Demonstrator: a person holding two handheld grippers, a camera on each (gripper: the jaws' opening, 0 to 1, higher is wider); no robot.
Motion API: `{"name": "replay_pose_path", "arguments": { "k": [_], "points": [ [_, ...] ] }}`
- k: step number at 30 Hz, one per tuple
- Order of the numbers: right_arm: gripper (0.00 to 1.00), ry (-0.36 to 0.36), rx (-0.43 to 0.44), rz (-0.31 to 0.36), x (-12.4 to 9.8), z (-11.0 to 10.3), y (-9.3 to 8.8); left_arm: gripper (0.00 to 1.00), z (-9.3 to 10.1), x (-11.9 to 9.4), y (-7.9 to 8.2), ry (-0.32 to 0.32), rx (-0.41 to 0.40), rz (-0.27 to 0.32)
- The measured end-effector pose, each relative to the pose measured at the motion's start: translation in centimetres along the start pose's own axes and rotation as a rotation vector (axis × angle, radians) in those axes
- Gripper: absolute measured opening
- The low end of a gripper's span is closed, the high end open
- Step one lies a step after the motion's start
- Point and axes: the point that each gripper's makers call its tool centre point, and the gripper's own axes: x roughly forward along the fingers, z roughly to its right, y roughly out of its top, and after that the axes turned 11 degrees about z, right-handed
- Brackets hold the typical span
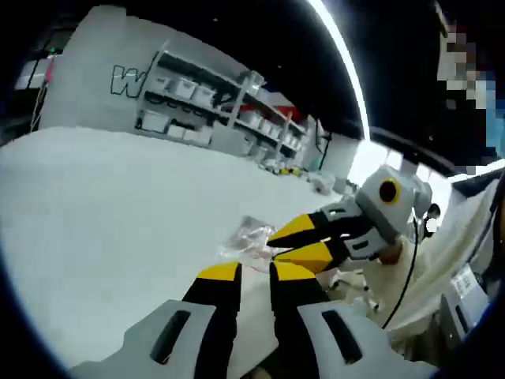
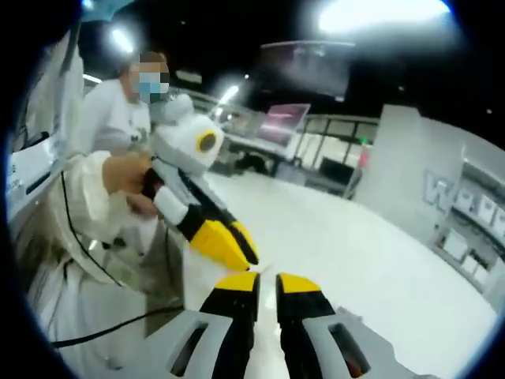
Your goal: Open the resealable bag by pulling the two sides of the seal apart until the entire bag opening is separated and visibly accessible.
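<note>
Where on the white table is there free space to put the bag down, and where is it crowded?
The white table is bare between the clear bag and the far shelves. In the right gripper view it is bare too, toward the grey wall. It is crowded around the bag, where the right gripper and left gripper meet.

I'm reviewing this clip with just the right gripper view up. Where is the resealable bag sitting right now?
Observer: In the left gripper view, the clear bag lies crumpled on the white table, just ahead of the left gripper.
Operator: Is the right gripper on it?
Observer: The right gripper comes in from the right of that view with its yellow tips at the bag's edge. I cannot tell whether they actually pinch the plastic.
</note>
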Motion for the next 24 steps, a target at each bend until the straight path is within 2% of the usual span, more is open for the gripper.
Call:
{"name": "replay_pose_path", "arguments": {
  "k": [3, 5, 9, 13, 19, 24],
  "points": [
    [0.05, 0.002, -0.003, -0.007, 0.1, 0.1, 0.4, 0.14, -0.7, 0.0, -0.3, 0.029, 0.006, -0.013],
    [0.05, 0.003, -0.010, -0.013, 0.2, 0.1, 0.7, 0.12, -0.6, 0.0, -0.9, 0.036, -0.066, -0.034],
    [0.05, 0.003, -0.034, -0.039, 0.2, 0.1, 1.1, 0.05, -0.8, 0.4, -1.6, 0.055, -0.139, -0.048],
    [0.05, 0.014, -0.047, -0.065, 0.3, -0.1, 1.2, 0.05, -0.4, 0.7, -2.3, 0.036, -0.208, -0.065],
    [0.05, 0.039, -0.069, -0.129, 0.3, -0.5, 0.3, 0.06, 0.0, 0.6, -2.8, 0.031, -0.270, -0.076],
    [0.05, 0.049, -0.063, -0.156, 0.2, -0.7, -0.3, 0.05, 0.4, 0.7, -2.8, 0.029, -0.323, -0.067]
  ]
}}
